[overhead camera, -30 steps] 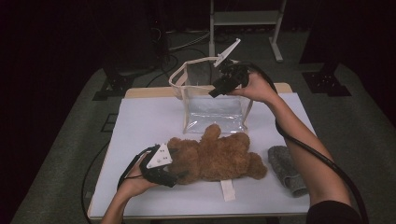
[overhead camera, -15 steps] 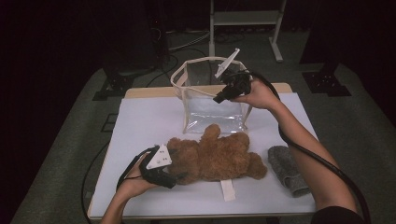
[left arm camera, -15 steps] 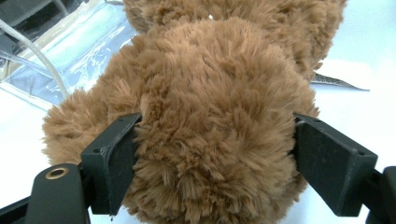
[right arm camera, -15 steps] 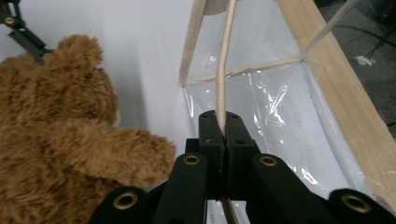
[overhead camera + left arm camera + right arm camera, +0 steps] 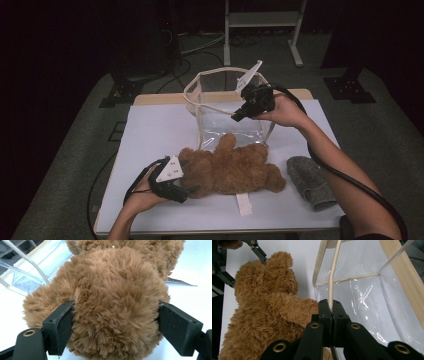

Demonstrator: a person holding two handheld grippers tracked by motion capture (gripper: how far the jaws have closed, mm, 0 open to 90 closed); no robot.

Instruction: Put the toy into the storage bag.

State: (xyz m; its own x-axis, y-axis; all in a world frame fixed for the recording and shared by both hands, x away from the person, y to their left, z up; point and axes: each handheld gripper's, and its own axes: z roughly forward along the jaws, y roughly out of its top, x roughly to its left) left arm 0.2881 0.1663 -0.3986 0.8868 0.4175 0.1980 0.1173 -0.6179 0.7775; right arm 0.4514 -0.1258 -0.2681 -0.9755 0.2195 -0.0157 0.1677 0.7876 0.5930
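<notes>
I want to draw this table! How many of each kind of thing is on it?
Brown teddy bear: 1
Clear bag: 1
Grey fuzzy cloth: 1
Total: 3

Dark studio-lab: floor cables (image 5: pixel 200 42), metal stand (image 5: pixel 262 20).

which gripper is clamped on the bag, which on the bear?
The right gripper is pinched shut on the clear bag's cream strap. The left gripper straddles the teddy bear's head, jaws pressing its fur.
</notes>
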